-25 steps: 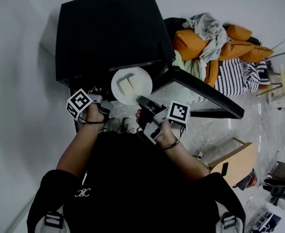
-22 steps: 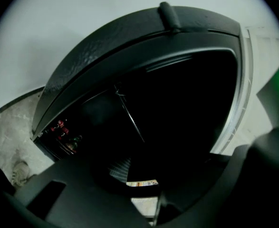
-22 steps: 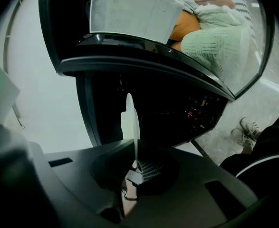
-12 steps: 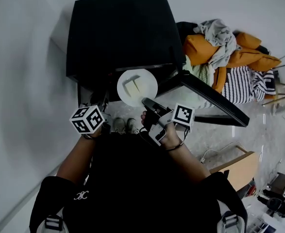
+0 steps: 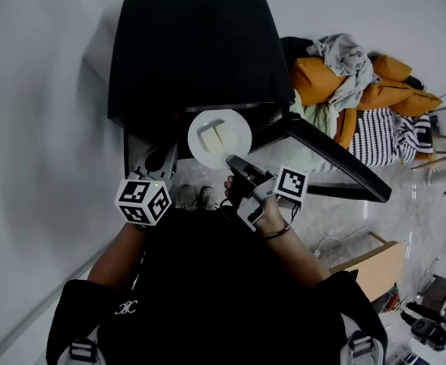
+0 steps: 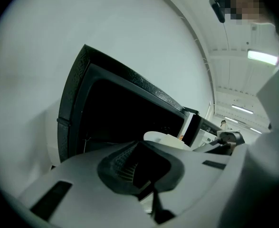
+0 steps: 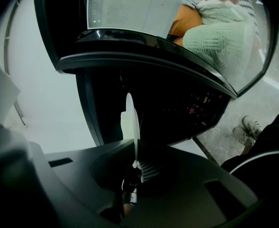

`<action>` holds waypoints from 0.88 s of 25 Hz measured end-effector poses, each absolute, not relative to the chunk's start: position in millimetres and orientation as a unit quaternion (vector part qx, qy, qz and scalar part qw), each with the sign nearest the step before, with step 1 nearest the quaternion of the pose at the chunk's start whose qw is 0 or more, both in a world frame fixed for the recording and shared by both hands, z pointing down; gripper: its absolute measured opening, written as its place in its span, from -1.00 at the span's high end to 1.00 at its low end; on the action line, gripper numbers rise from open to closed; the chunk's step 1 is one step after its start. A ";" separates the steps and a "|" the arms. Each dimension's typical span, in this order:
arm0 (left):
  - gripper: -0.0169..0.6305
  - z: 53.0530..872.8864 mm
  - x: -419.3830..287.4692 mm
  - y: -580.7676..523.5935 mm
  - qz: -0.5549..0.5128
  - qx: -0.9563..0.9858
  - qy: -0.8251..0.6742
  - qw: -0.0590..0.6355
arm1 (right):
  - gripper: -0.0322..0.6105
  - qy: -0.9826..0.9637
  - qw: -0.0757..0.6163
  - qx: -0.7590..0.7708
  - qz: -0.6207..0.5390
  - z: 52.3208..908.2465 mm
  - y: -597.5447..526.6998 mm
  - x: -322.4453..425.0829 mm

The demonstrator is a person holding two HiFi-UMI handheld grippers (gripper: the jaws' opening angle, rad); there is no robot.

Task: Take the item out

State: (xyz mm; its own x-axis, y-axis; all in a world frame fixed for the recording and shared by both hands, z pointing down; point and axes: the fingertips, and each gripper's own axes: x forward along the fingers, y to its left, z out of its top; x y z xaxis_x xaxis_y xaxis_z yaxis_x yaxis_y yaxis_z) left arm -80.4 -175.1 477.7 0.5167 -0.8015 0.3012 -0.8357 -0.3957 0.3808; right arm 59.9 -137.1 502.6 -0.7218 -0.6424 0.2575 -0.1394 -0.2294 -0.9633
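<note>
Right tool (image 5: 235, 162) pinches plate (image 5: 236, 126) rim at plate's 5 o'clock; oven (image 5: 192, 52) mouth at 12 beyond. Left tool (image 6: 149, 196) closed, empty, at 8.

The plate (image 5: 238, 137) carries pale pieces (image 5: 210, 138) too small to identify.

One black oven (image 5: 192, 52) with one open door (image 5: 336, 160). One white plate (image 5: 236, 126), two pale slabs (image 5: 208, 138) on it. Two tools, the left tool (image 5: 163, 158) and the right tool (image 5: 232, 160). Two shoes (image 5: 205, 197).
</note>
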 end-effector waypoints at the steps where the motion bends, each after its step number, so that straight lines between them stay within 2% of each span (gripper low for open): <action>1: 0.92 475.9 -79.5 -175.6 0.034 0.837 -0.489 0.243 | 0.83 0.596 0.180 -0.327 -0.711 502.1 -137.1 60.0; 22: 0.92 482.3 -78.5 -175.5 0.041 0.841 -0.481 0.243 | 0.84 0.596 0.192 -0.324 -0.709 501.2 -137.2 59.4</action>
State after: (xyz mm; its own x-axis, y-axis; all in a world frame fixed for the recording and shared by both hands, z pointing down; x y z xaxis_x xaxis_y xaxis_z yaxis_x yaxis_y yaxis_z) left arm -78.5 -175.5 482.3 0.5331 -0.7900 0.3029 -0.8300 -0.4188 0.3684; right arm 59.4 -137.2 501.2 -0.7160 -0.6590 0.2304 -0.1130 -0.2163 -0.9698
